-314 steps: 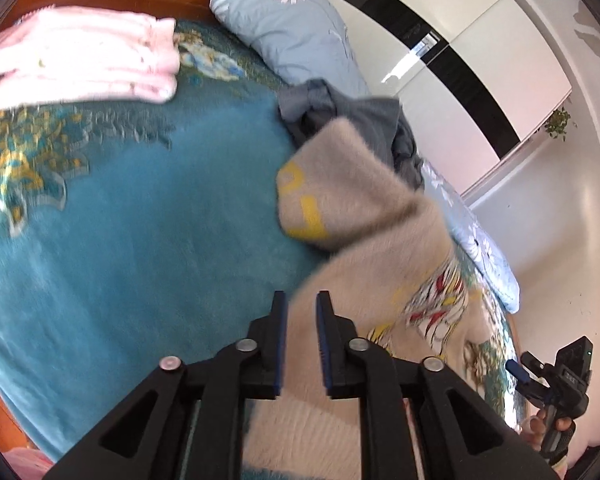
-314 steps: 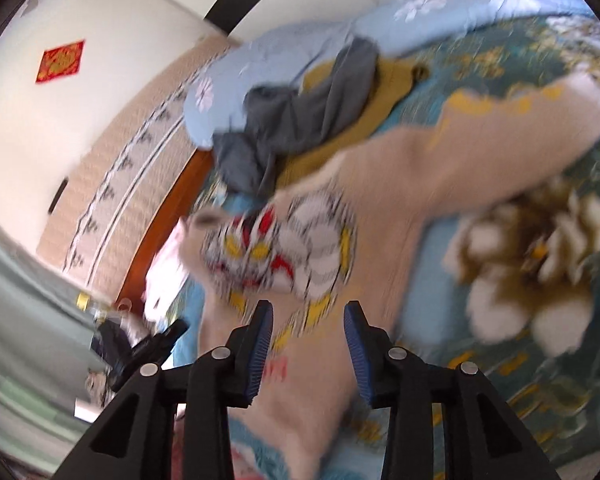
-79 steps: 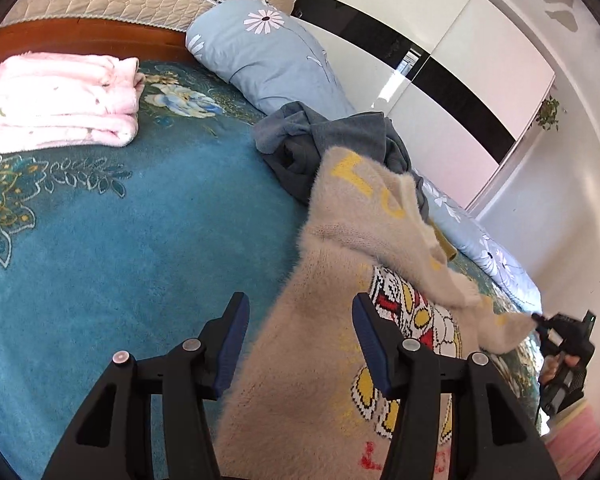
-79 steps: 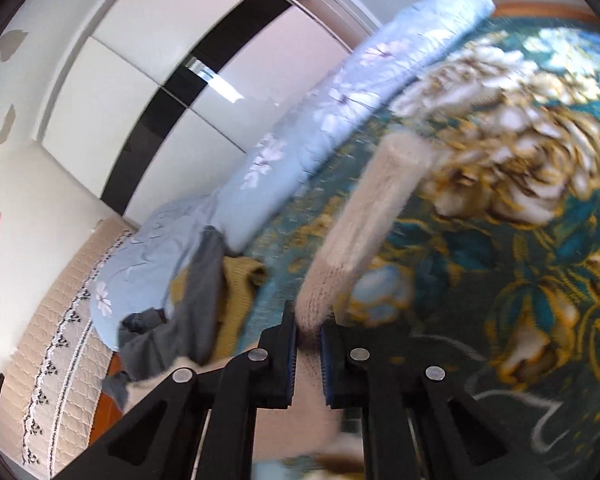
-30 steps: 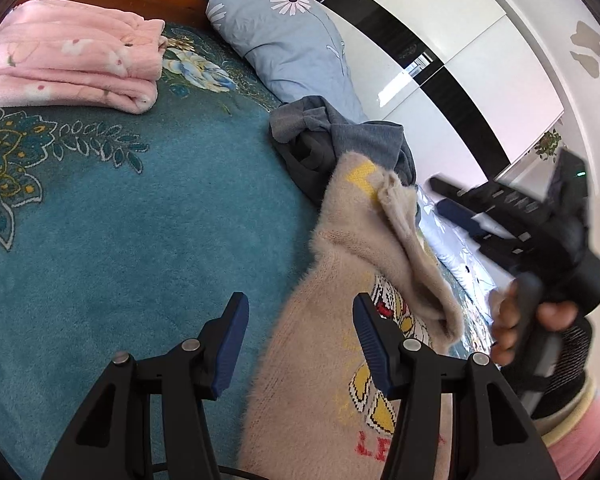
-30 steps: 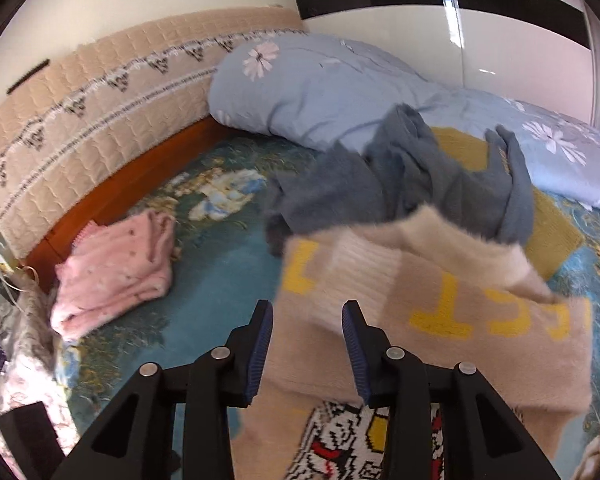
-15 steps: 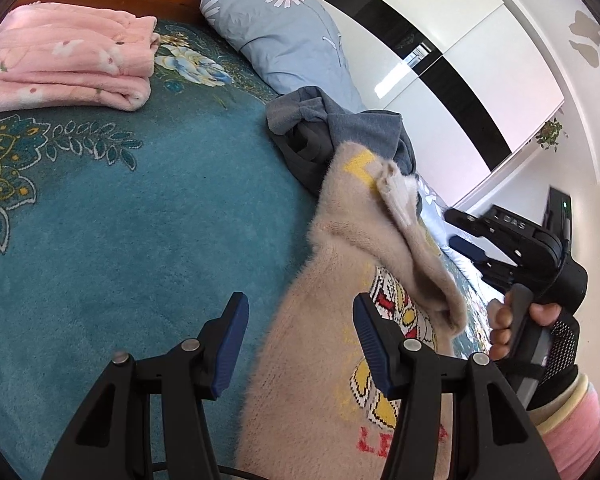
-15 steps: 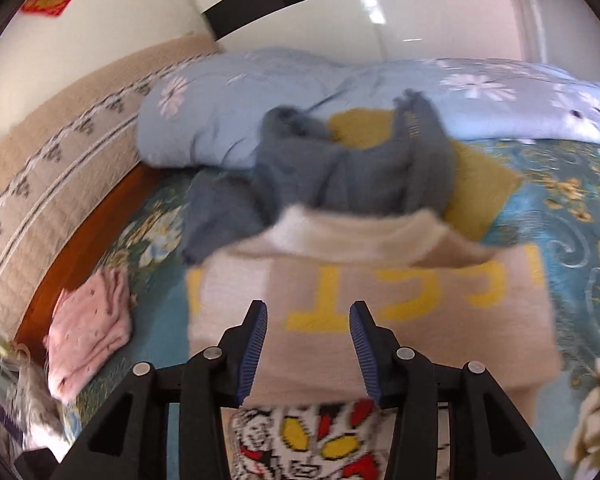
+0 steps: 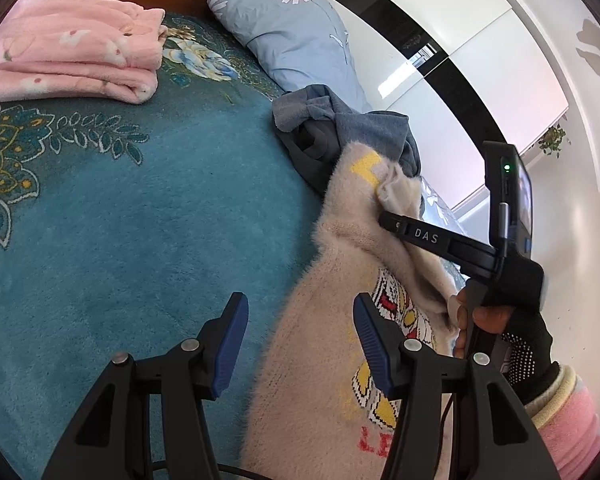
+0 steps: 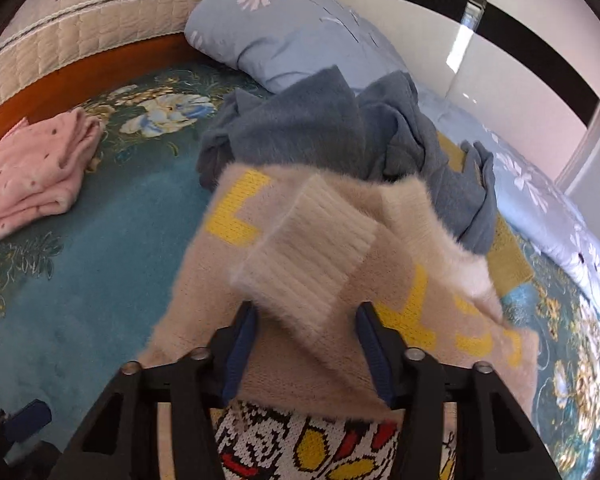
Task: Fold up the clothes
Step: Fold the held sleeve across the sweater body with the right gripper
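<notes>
Fuzzy beige sweater [image 10: 340,344]: judged soft, light, limp; ribbed cuff [image 10: 304,264] lies between right claw's [image 10: 306,344] just-narrowed, unclamped jaws, the best hold; left claw [image 9: 298,344] gapes empty.

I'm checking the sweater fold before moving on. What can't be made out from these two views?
- Beige sweater: its lower hem, left wrist view, cut off by the bottom edge and the left gripper.
- Its cartoon print: right wrist view, mostly covered by the folded sleeve and the right gripper.
- Yellow garment: shape unclear under the grey-blue clothes.
- Whether the right fingers press the sleeve: motion blur.
</notes>
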`<state>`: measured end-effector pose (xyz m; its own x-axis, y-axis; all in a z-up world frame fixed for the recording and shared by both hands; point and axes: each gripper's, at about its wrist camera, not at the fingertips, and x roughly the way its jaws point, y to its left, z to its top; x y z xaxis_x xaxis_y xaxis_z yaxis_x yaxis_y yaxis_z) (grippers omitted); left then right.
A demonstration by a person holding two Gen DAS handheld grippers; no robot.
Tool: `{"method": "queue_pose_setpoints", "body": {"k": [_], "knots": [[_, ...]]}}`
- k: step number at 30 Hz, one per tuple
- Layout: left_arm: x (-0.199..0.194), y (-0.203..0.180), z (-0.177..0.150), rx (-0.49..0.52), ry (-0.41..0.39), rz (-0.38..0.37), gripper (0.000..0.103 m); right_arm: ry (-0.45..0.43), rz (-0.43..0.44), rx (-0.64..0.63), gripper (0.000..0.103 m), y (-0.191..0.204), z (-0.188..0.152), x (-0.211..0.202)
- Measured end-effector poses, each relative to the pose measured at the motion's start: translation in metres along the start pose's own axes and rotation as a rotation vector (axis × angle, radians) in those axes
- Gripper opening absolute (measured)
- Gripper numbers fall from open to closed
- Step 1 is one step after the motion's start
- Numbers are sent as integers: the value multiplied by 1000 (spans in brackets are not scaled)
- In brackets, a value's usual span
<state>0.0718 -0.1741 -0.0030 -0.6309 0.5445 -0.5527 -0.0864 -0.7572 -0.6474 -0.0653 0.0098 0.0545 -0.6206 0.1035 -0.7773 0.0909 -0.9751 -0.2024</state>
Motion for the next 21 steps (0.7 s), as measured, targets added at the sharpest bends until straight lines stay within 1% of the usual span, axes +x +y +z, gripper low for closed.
{"method": "queue_pose_setpoints", "body": {"k": [1, 2, 3, 5, 7, 8, 9, 12, 15, 16, 20, 21], "knots": [[0, 0, 0, 0, 1, -2, 56, 8, 3, 23, 26, -3, 1, 0], [0, 0, 0, 1, 2, -5, 56, 15, 8, 47, 20, -7, 2, 0], [0, 0, 0, 2, 3, -8, 56, 21, 13, 71, 16, -11, 4, 0], [0, -1, 1, 2, 6, -9, 56, 18, 48, 147, 13, -19, 6, -5], [1, -1, 1, 2, 8, -10, 56, -18, 118, 248, 13, -28, 8, -19], [1, -1, 1, 2, 8, -10, 56, -46, 152, 263, 13, -28, 10, -26], [0, -1, 1, 1, 7, -11, 56, -72, 179, 260, 13, -27, 12, -32], [0, -1, 1, 2, 9, -14, 56, -83, 178, 200, 13, -13, 9, -30], [-1, 1, 1, -1, 12, -16, 56, -10, 191, 209, 13, -7, -2, -4], [-1, 2, 1, -3, 13, -15, 56, 5, 197, 214, 16, -6, -5, 3], [-1, 4, 3, -6, 20, -18, 56, 51, 198, 203, 18, 0, -11, 22], [-1, 3, 3, 1, 22, -20, 56, 56, 192, 194, 20, 1, -12, 24]]}}
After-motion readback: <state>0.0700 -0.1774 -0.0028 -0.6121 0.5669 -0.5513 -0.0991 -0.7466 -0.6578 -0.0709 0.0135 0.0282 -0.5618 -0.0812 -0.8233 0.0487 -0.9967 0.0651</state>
